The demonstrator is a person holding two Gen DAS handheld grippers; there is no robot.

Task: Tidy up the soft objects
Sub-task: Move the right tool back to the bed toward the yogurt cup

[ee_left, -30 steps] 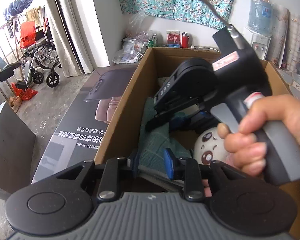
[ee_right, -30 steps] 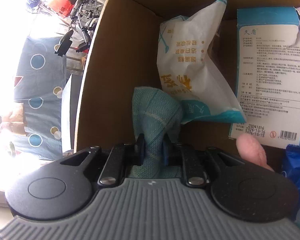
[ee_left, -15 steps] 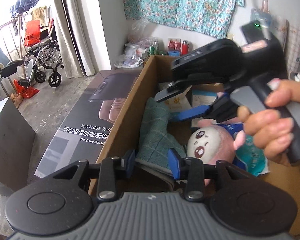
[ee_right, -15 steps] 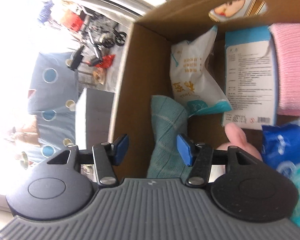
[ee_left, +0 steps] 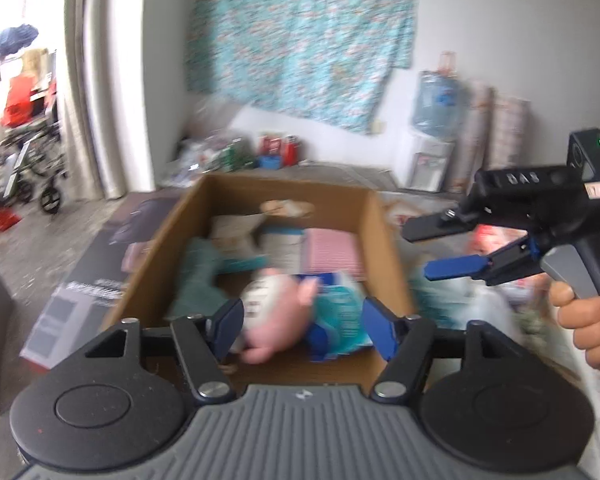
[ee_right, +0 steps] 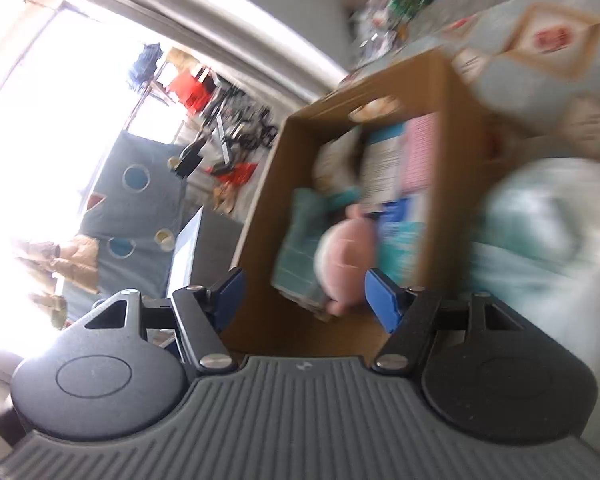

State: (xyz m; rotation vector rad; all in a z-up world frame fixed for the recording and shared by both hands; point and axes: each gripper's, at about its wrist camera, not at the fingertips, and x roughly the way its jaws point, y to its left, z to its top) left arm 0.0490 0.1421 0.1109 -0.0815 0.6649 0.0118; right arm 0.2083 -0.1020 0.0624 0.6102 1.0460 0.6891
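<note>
An open cardboard box [ee_left: 384, 240] [ee_right: 268, 208] holds a teal cloth [ee_left: 198, 280] [ee_right: 296, 248] along its left wall. Beside the cloth lie a pink plush toy [ee_left: 276, 316] [ee_right: 348, 248], a blue-and-teal packet [ee_left: 336, 312] and a pink towel [ee_left: 332, 256]. My left gripper [ee_left: 304, 320] hovers above the box's near end, its jaws opening with nothing pressed between them. A hand [ee_left: 592, 320] holds my right gripper [ee_left: 428, 248] [ee_right: 304, 300] outside the box on its right. Its jaws are also opening and hold nothing. Both views are motion-blurred.
A flat printed carton [ee_left: 84, 288] lies on the floor left of the box. A wheelchair [ee_left: 32, 168] stands by the curtain, and a water dispenser [ee_left: 436, 120] stands at the back wall. Pale bedding [ee_right: 540, 232] lies to the right of the box.
Both grippers were shut on the teal cloth inside the box. They have let it go, opened, and pulled back and up. The right one has swung out past the box's right wall.
</note>
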